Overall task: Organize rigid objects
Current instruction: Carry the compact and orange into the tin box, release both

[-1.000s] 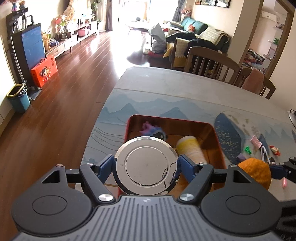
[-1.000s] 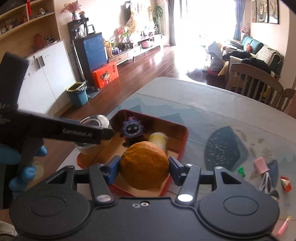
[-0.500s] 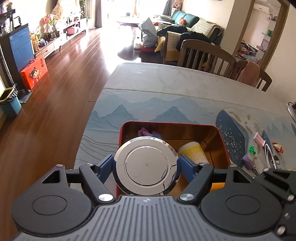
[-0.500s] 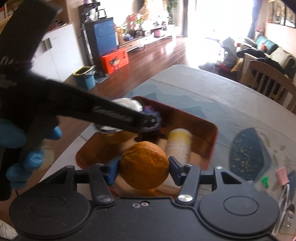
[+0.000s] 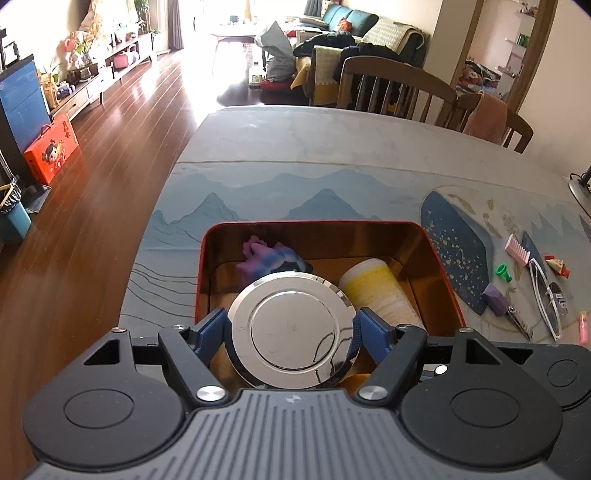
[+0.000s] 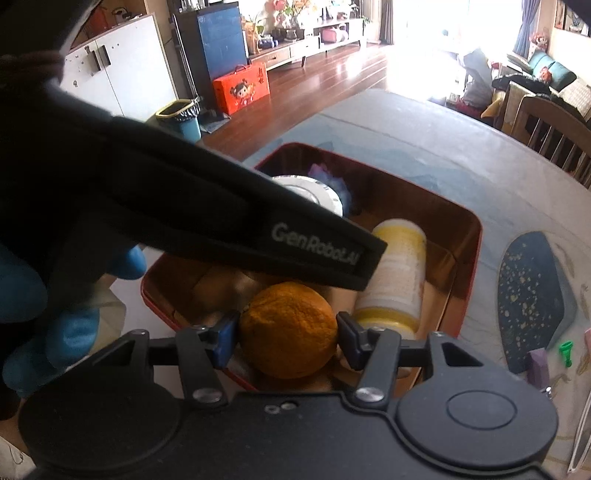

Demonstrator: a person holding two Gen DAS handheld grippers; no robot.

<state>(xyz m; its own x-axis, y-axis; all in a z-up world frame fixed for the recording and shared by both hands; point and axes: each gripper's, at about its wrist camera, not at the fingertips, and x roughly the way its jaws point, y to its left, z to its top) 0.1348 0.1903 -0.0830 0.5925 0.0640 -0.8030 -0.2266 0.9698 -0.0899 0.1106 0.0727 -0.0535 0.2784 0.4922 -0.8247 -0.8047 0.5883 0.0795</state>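
Orange (image 6: pixel 288 330) now lower, inside red tin (image 6: pixel 469 236).

We see a sunlit wooden floor (image 5: pixel 122 122) at ten o'clock, a dining chair (image 5: pixel 391 85) at one, a sofa (image 5: pixel 347 18) at twelve.

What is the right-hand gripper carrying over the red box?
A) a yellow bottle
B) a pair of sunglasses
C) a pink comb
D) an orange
D: in the right wrist view the right gripper has its blue pads pressed on either side of an orange, held above the red box; the yellow bottle already lies inside it.
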